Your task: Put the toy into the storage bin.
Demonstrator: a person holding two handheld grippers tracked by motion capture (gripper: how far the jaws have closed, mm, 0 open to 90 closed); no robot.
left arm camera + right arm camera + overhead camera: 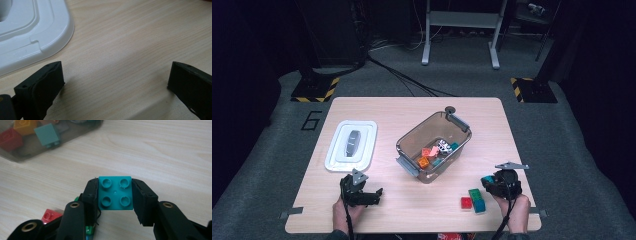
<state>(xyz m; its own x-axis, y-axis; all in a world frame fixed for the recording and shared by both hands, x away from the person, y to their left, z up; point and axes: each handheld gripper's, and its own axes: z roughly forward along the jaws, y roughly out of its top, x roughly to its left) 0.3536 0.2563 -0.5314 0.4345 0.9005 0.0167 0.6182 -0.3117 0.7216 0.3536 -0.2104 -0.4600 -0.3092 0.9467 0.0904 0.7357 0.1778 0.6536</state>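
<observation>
In the high view a light wooden bench (412, 210) fills the middle of the frame, with a clear brownish bin (433, 146) at its centre, set at an angle, its grey latches at the upper right and lower left. Inside the bin lie several toy bricks (434, 152) in orange, red, teal and black-and-white, gathered toward its lower half. To the left of the bin a white lid (351, 145) lies flat with a grey handle in its middle. At the lower left of the frame the left hand-held gripper (374, 195) sits low over bare wood, just below the lid; in the left gripper view its jaws stand wide apart with nothing between them, the lid's corner (37, 32) at the upper left. At the lower right the right hand-held gripper (487, 181) is clamped on a teal brick (115, 193), studs facing the camera in the right gripper view, held clear above the wood. Just left of and below that gripper in the high view, a red brick (466, 202) and a green-and-blue stack (477, 200) rest on the bench, touching each other.
</observation>
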